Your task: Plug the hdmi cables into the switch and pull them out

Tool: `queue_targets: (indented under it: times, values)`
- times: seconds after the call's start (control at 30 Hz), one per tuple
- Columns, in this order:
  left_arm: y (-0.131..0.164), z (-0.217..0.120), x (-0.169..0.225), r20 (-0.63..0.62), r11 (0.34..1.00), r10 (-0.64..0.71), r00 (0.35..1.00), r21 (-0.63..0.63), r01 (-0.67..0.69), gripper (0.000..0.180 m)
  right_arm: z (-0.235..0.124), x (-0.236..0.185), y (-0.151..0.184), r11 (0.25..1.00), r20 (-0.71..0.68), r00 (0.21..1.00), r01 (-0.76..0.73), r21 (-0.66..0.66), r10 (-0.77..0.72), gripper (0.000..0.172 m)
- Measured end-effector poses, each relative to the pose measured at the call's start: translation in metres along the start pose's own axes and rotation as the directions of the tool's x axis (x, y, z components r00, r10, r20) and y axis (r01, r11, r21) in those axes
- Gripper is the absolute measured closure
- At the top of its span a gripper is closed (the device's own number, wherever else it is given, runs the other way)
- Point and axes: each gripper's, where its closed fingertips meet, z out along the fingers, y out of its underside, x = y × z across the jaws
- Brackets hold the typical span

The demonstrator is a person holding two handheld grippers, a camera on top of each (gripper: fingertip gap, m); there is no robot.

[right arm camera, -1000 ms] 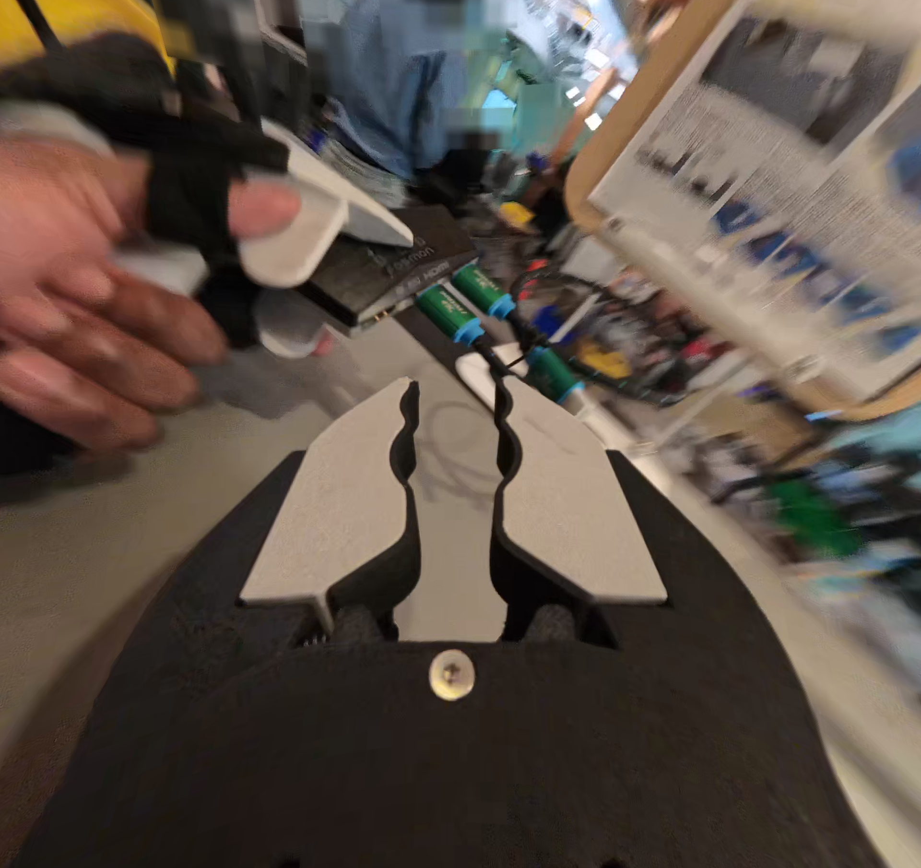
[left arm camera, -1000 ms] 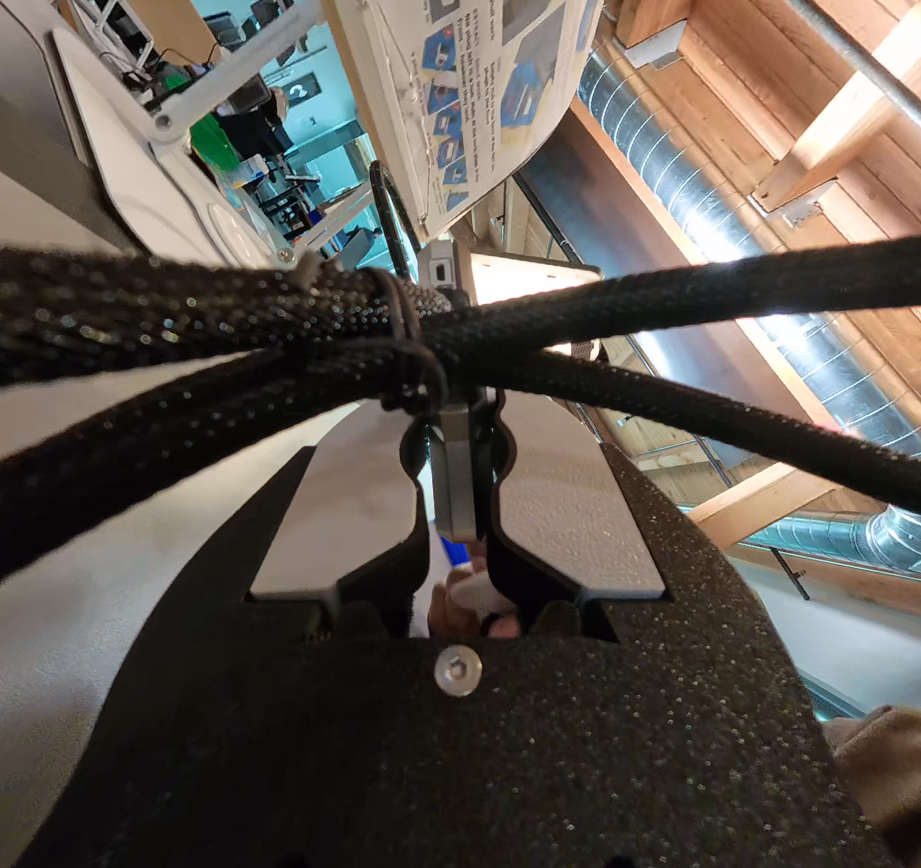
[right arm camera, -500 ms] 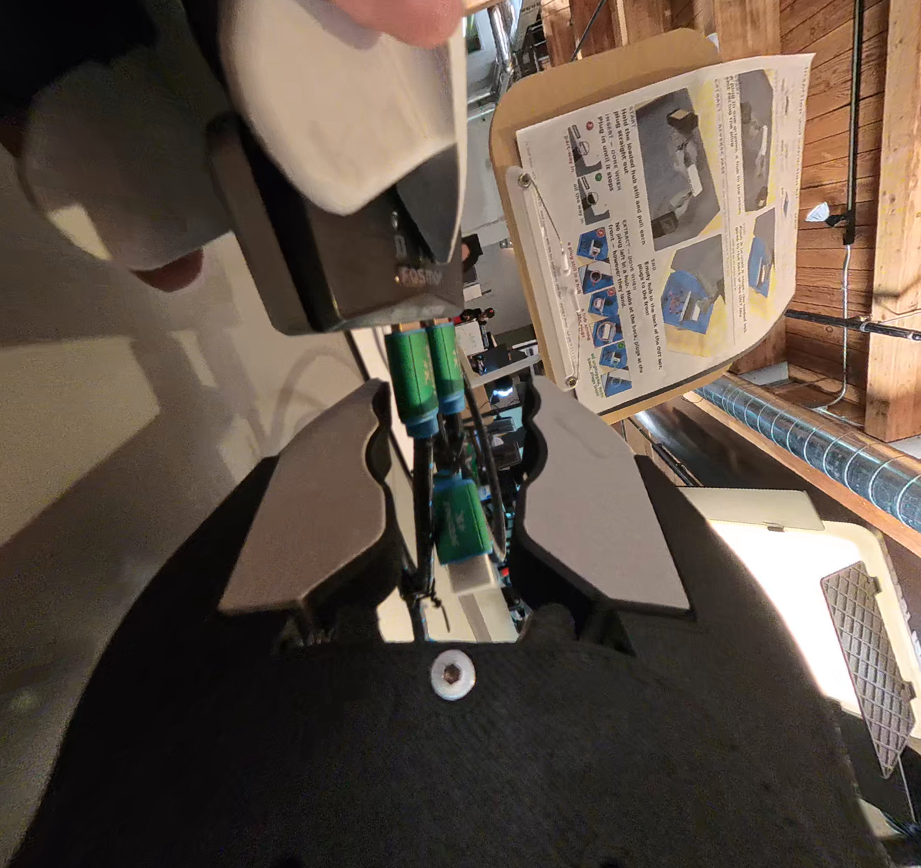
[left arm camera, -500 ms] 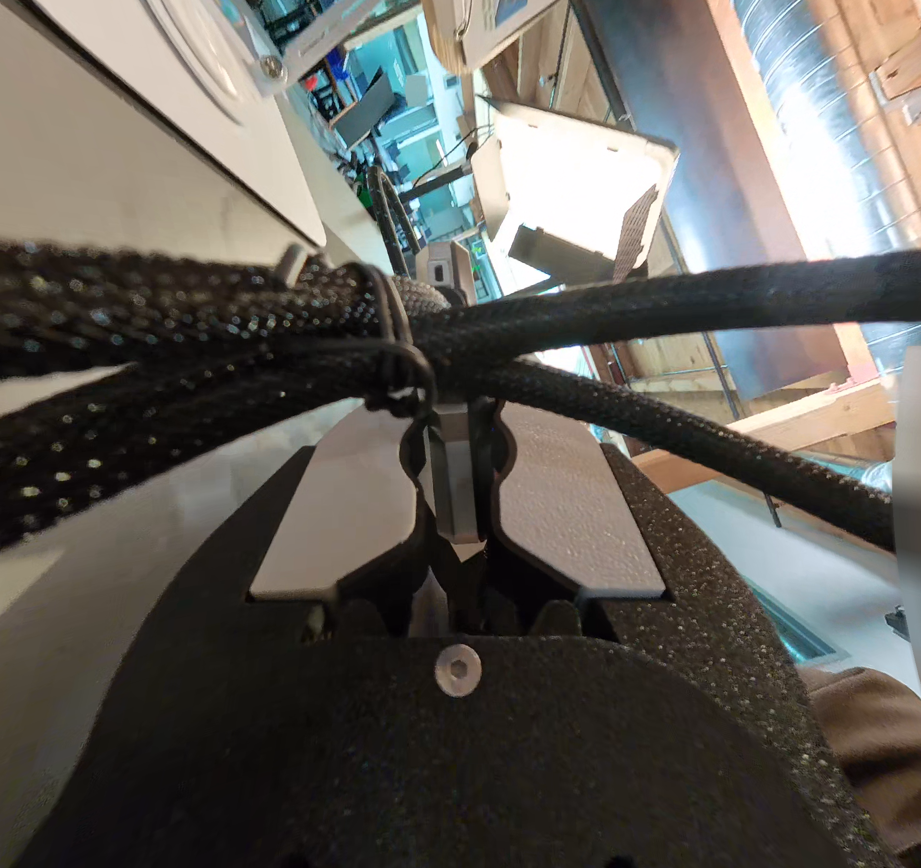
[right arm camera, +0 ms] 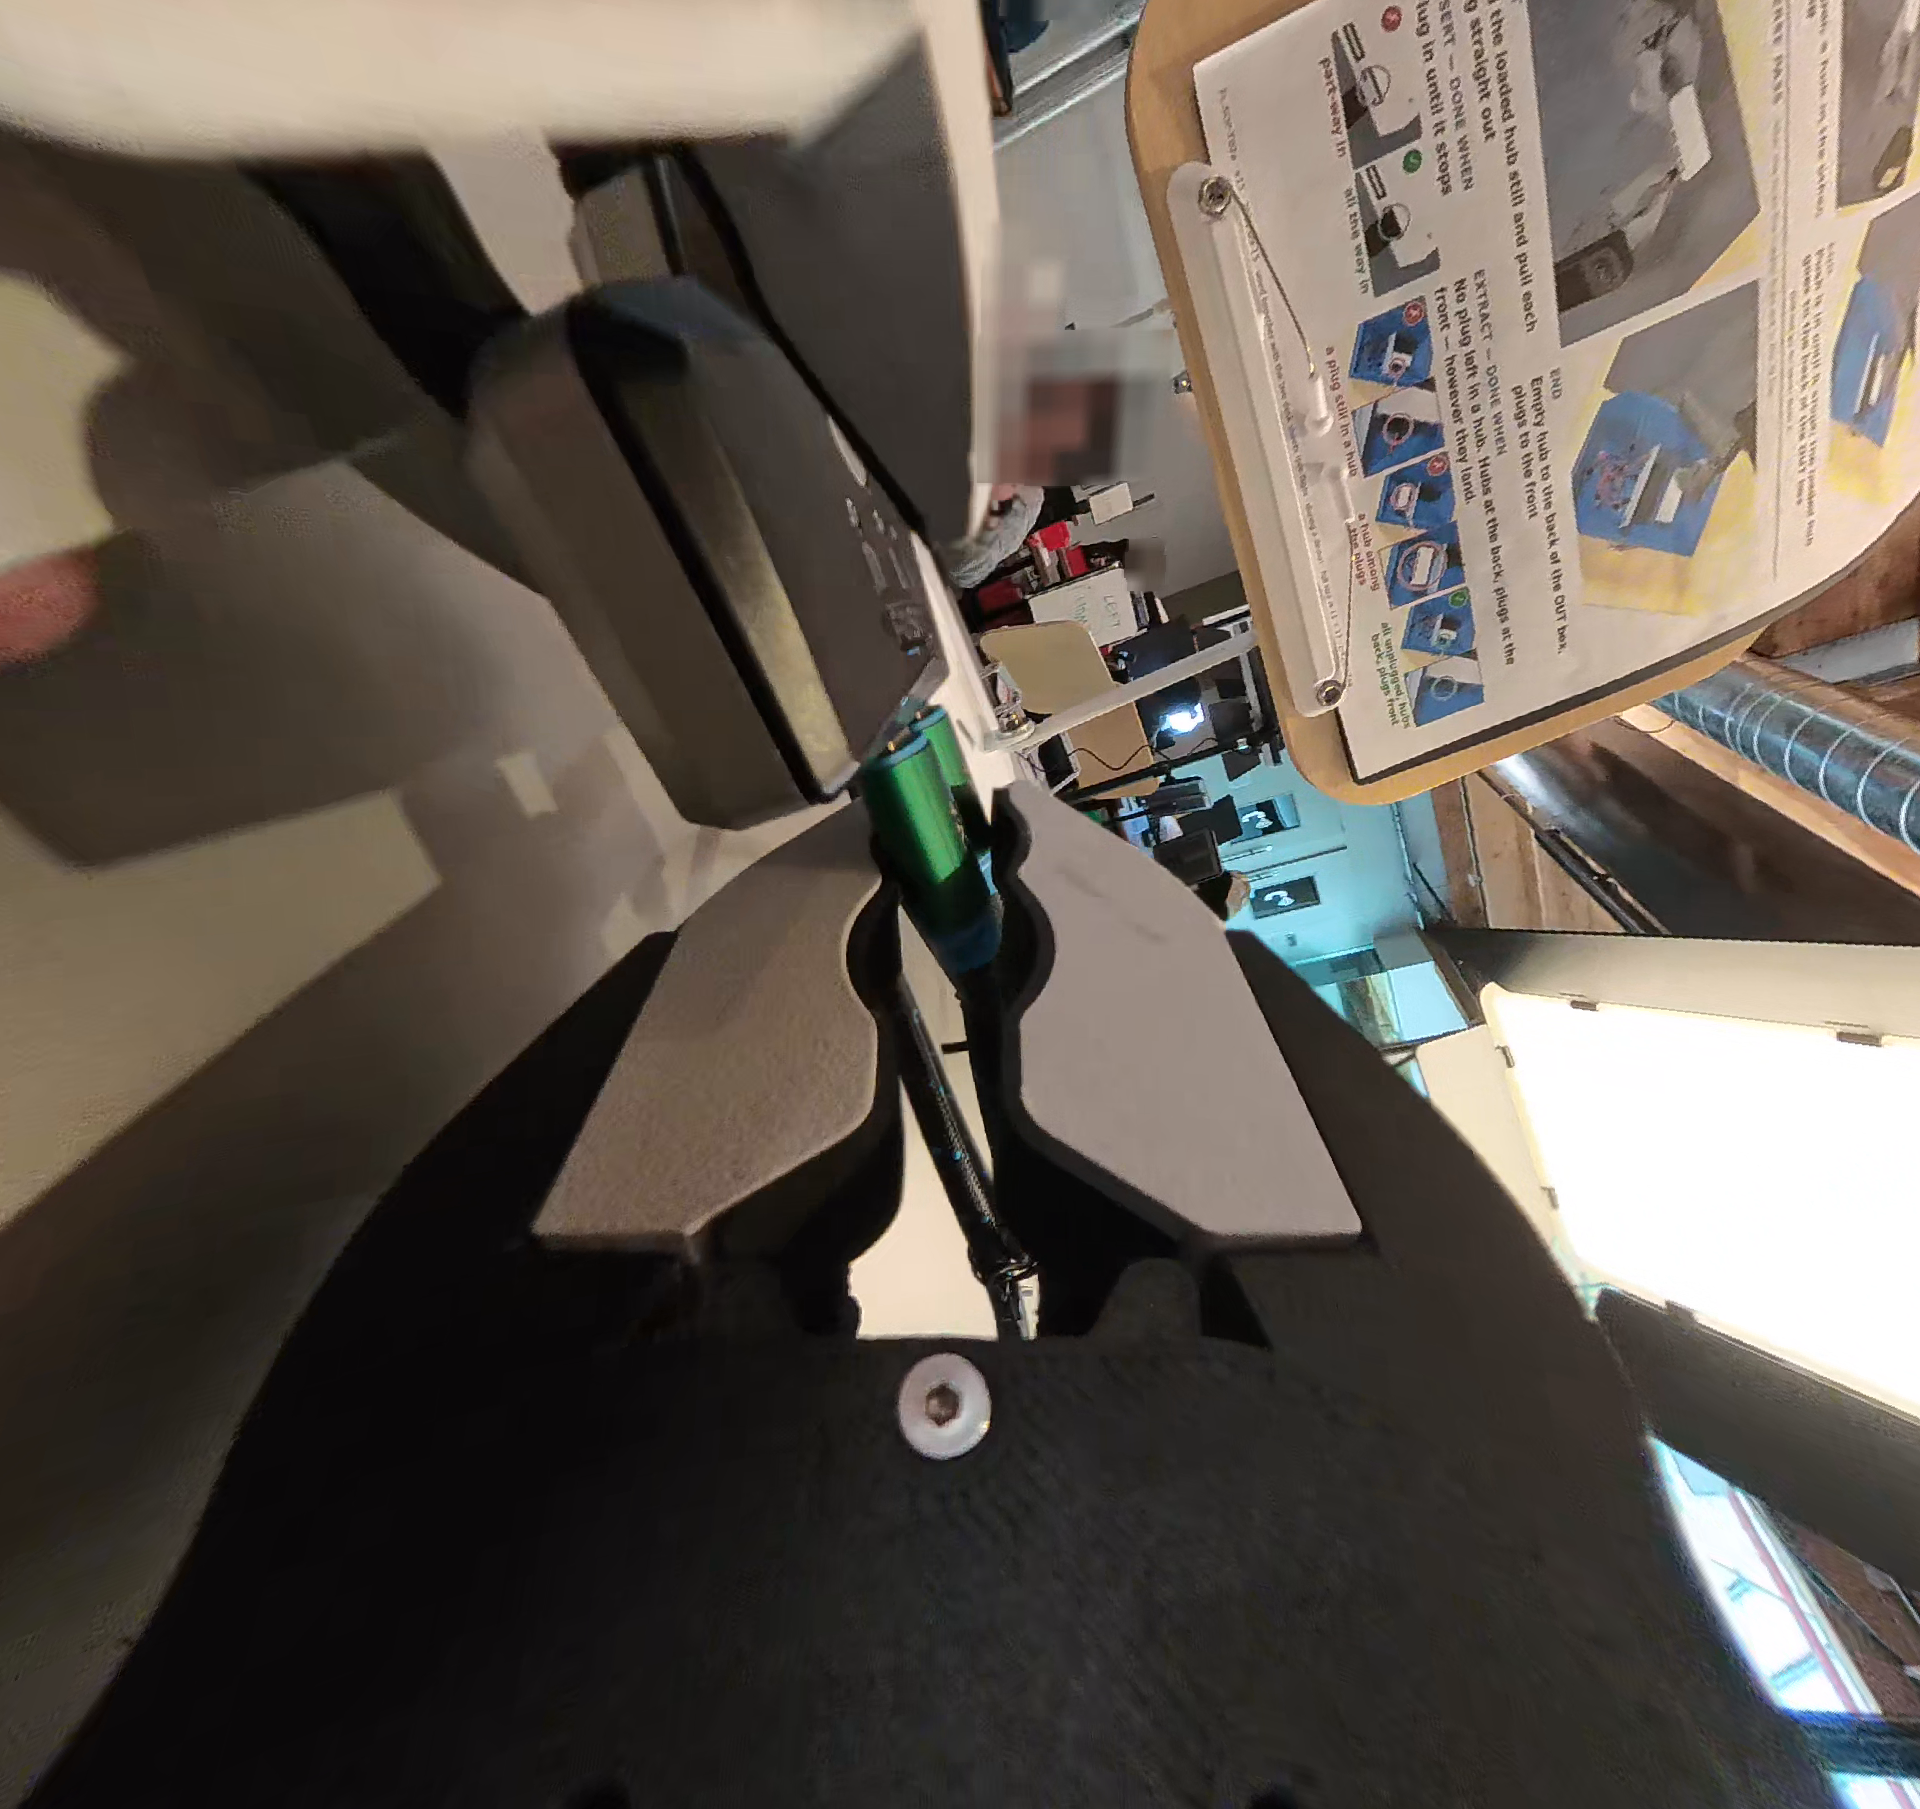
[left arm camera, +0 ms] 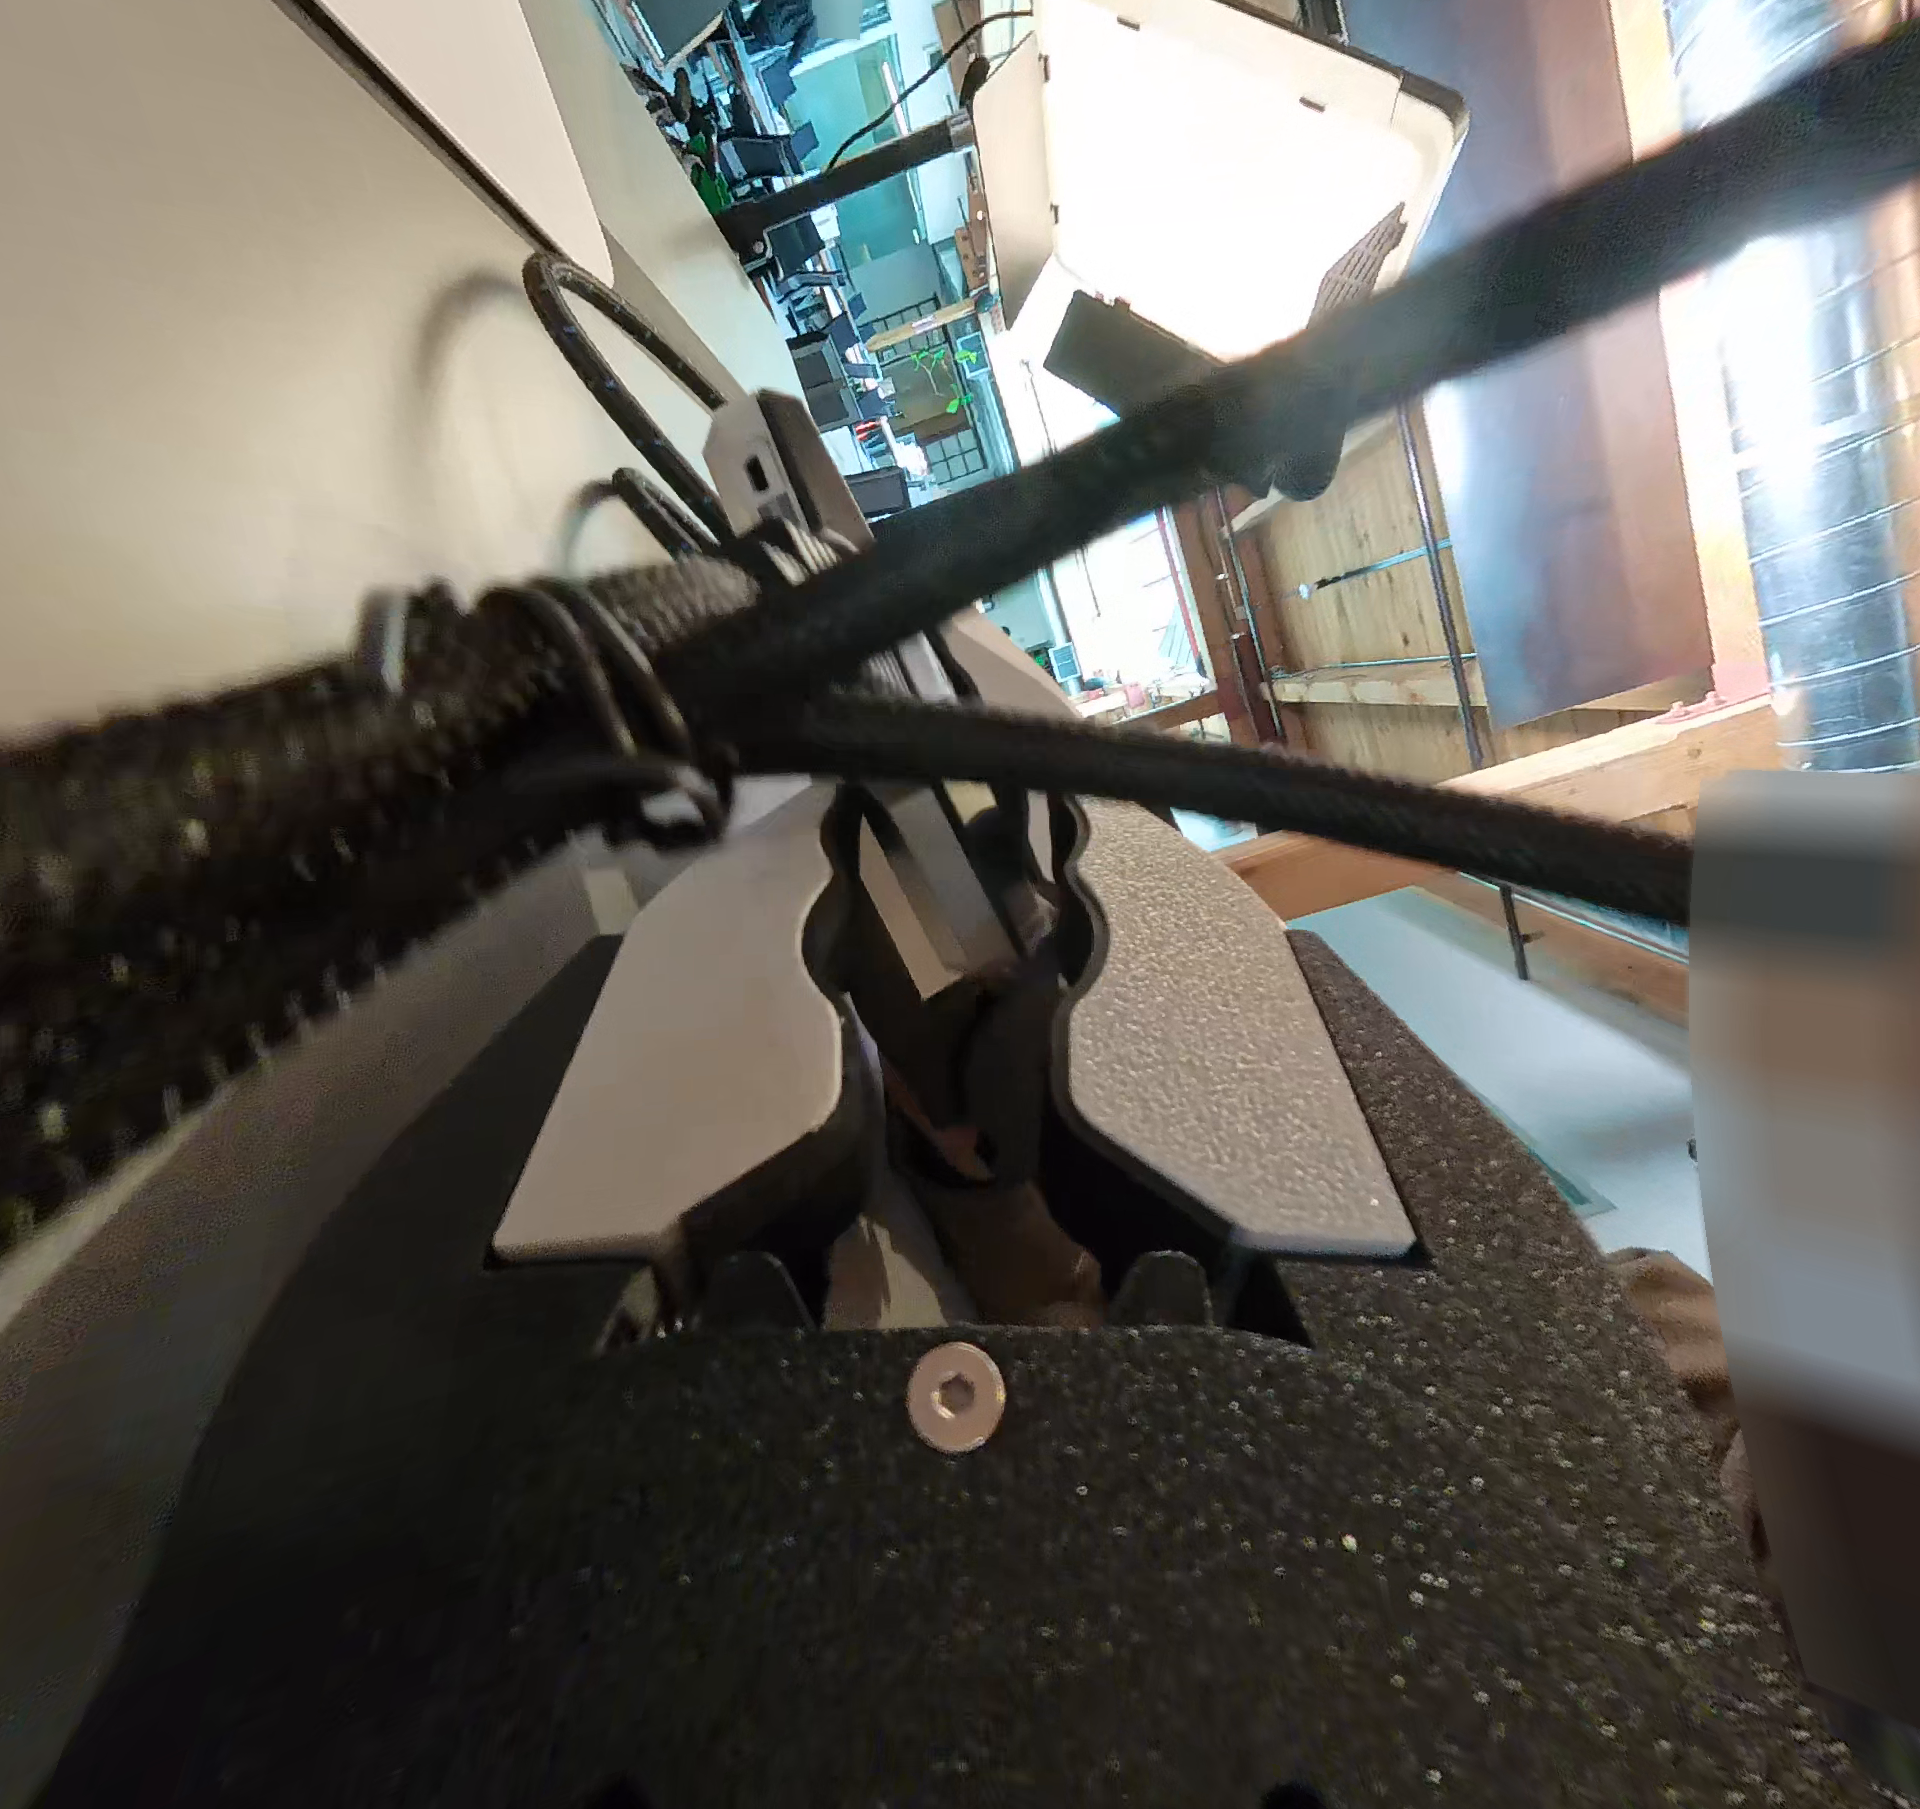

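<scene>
Pinching green plug (right arm camera: 920, 840) with right tongs (right arm camera: 940, 855), pads pressed on its barrel; plug seated in end of dark grey hub (right arm camera: 727, 564) just above fingertips. Left tongs (left arm camera: 951, 855) spread, with hub standing tilted between pads, dark gaps either side, apparently unclamped. Likely risks: hanging hub off plug alone, so bending connector or dropping hub; snagging on black braided cables (left arm camera: 1143, 751) crossing left fingertips; nudging second green plug (right arm camera: 948, 736) just beside. Motion blur, so contact hard to confirm.
</scene>
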Motion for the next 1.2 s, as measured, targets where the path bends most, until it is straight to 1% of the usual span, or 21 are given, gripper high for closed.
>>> queue_targets:
  times: [0.17, 0.23, 0.3, 0.33, 0.43, 0.5, 0.53, 0.6, 0.67, 0.7, 0.73, 0.77, 0.8, 0.83, 0.87, 0.9, 0.93, 0.97, 1.03, 1.2]
  values:
    - [0.022, -0.023, 0.01, 0.001, 0.999, 0.027, 1.0, 0.021, -0.027, 0.147, 0.003, -0.003, 0.011, 0.999, 0.037, 0.999, -0.038, -0.023, 0.039, 0.157]
    - [0.038, -0.036, 0.022, -0.024, 0.998, 0.051, 0.998, 0.031, -0.05, 0.15, 0.004, -0.003, 0.012, 0.998, 0.043, 0.998, -0.05, -0.025, 0.051, 0.157]
    - [0.055, -0.053, 0.032, -0.006, 0.993, 0.111, 0.994, 0.05, -0.111, 0.152, 0.005, -0.004, 0.014, 0.998, 0.048, 0.997, -0.052, -0.029, 0.053, 0.156]
    - [0.067, -0.061, 0.037, 0.005, 0.989, 0.144, 0.989, 0.038, -0.145, 0.152, 0.005, -0.004, 0.014, 0.998, 0.05, 0.997, -0.056, -0.03, 0.057, 0.156]
    - [0.1, -0.087, 0.048, 0.087, 0.963, 0.269, 0.959, -0.027, -0.268, 0.153, 0.006, -0.005, 0.014, 0.998, 0.057, 0.997, -0.054, -0.029, 0.056, 0.156]
    - [0.109, -0.113, 0.061, 0.15, 0.933, 0.359, 0.921, -0.05, -0.355, 0.153, 0.007, -0.008, 0.014, 0.999, 0.065, 0.997, -0.04, -0.029, 0.042, 0.155]
    - [0.107, -0.13, 0.068, 0.195, 0.917, 0.398, 0.896, -0.05, -0.396, 0.153, 0.007, -0.009, 0.013, 0.999, 0.069, 0.997, -0.034, -0.028, 0.036, 0.154]
    - [0.089, -0.174, 0.082, 0.33, 0.879, 0.459, 0.825, -0.031, -0.476, 0.153, 0.007, -0.013, 0.012, 0.999, 0.083, 0.996, -0.022, -0.028, 0.024, 0.152]
    - [0.061, -0.229, 0.095, 0.507, 0.841, 0.469, 0.723, -0.009, -0.54, 0.153, 0.008, -0.018, 0.012, 0.999, 0.107, 0.994, -0.014, -0.032, 0.017, 0.149]
    - [0.047, -0.258, 0.099, 0.596, 0.826, 0.457, 0.661, -0.009, -0.564, 0.153, 0.008, -0.019, 0.012, 0.999, 0.113, 0.994, -0.011, -0.034, 0.014, 0.149]
    - [0.033, -0.289, 0.098, 0.693, 0.821, 0.425, 0.582, -0.024, -0.571, 0.153, 0.008, -0.02, 0.012, 0.999, 0.115, 0.993, -0.009, -0.035, 0.013, 0.148]
    - [0.021, -0.322, 0.094, 0.788, 0.826, 0.382, 0.483, -0.056, -0.561, 0.153, 0.008, -0.02, 0.012, 0.999, 0.117, 0.993, -0.01, -0.035, 0.014, 0.148]
    - [0.01, -0.356, 0.087, 0.867, 0.838, 0.338, 0.367, -0.1, -0.536, 0.152, 0.008, -0.021, 0.012, 0.999, 0.12, 0.993, -0.011, -0.036, 0.015, 0.148]
    - [0.0, -0.389, 0.078, 0.922, 0.855, 0.296, 0.248, -0.14, -0.5, 0.152, 0.008, -0.021, 0.012, 0.999, 0.121, 0.993, -0.011, -0.036, 0.015, 0.148]
    - [-0.01, -0.419, 0.07, 0.953, 0.871, 0.265, 0.146, -0.172, -0.461, 0.152, 0.007, -0.021, 0.012, 0.999, 0.121, 0.993, -0.01, -0.035, 0.014, 0.148]
    - [-0.017, -0.442, 0.059, 0.967, 0.89, 0.245, 0.073, -0.194, -0.412, 0.152, 0.007, -0.021, 0.012, 0.999, 0.121, 0.993, -0.01, -0.035, 0.014, 0.147]
    - [-0.023, -0.458, 0.047, 0.971, 0.914, 0.233, 0.044, -0.203, -0.352, 0.152, 0.006, -0.021, 0.012, 0.999, 0.121, 0.993, -0.01, -0.034, 0.014, 0.147]
    - [-0.026, -0.469, 0.035, 0.972, 0.933, 0.232, 0.03, -0.213, -0.29, 0.15, 0.006, -0.021, 0.012, 0.999, 0.122, 0.992, -0.011, -0.032, 0.015, 0.147]
    - [-0.031, -0.483, 0.015, 0.969, 0.948, 0.248, -0.013, -0.246, -0.204, 0.149, 0.005, -0.021, 0.013, 0.999, 0.127, 0.992, -0.018, -0.029, 0.022, 0.146]
    - [-0.029, -0.492, -0.015, 0.945, 0.946, 0.318, -0.076, -0.321, -0.035, 0.149, 0.003, -0.022, 0.014, 0.999, 0.138, 0.99, -0.038, -0.023, 0.041, 0.146]
